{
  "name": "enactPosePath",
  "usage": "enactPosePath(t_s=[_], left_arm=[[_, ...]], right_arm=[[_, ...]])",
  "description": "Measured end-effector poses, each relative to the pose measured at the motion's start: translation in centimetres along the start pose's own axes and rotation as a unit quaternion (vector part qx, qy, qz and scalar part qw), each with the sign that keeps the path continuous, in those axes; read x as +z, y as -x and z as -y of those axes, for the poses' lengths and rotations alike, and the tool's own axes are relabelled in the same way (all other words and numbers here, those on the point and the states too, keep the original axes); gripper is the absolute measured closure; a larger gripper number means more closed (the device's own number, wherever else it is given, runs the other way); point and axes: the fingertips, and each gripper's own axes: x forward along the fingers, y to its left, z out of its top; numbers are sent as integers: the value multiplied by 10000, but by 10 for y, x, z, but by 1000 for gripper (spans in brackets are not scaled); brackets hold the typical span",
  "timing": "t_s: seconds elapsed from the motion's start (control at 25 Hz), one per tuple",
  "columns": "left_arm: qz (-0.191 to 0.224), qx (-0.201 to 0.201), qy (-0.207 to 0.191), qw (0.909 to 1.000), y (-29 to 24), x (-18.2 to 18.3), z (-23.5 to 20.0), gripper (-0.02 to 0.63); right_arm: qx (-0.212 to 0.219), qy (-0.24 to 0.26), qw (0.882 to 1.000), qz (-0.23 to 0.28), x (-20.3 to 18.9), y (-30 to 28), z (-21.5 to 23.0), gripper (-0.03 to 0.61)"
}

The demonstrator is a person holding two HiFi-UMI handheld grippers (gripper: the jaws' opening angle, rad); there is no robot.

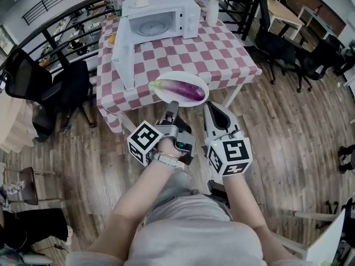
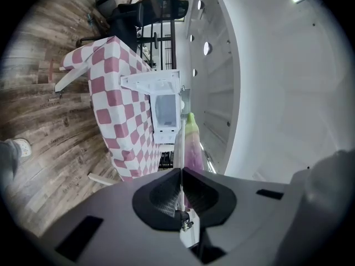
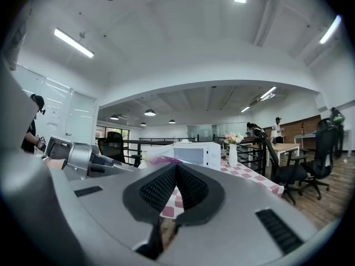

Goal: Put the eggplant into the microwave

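Eggplant (image 1: 186,90): on white plate (image 1: 183,76), rim pinched by left gripper (image 1: 173,105); right gripper (image 1: 210,107) clenched, empty; pink-checked table (image 1: 222,54), wood floor (image 1: 288,132).

Eggplant (image 1: 186,90): purple, pale green stem end at 9 o'clock. Plate (image 1: 183,75): white. Microwave (image 1: 161,16), 12 o'clock of plate: white. Bench (image 1: 222,54) cloth: pink-and-white check. Floor (image 1: 288,143): grey-brown wood grain. Left tool (image 1: 173,105), right tool (image 1: 209,108): grey, cubes white with black squares.

Wood floor (image 1: 288,148), checkered table (image 1: 222,54), black office chairs (image 1: 319,60)
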Motion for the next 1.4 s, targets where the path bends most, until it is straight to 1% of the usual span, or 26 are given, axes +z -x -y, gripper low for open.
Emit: enactPosePath(t_s=[0.44,0.92,1.4], left_arm=[[194,22,73,9998,-74,50,-4,598],[359,58,173,9992,-142,102,-16,598],[455,148,246,9985,-183,130,-24,598]], right_arm=[[224,-1,9997,-132,-2,-91,13,554],[271,-22,9994,-192,-4,-179,31,554],[223,-209,9989,-345,-15,-223,48,554]])
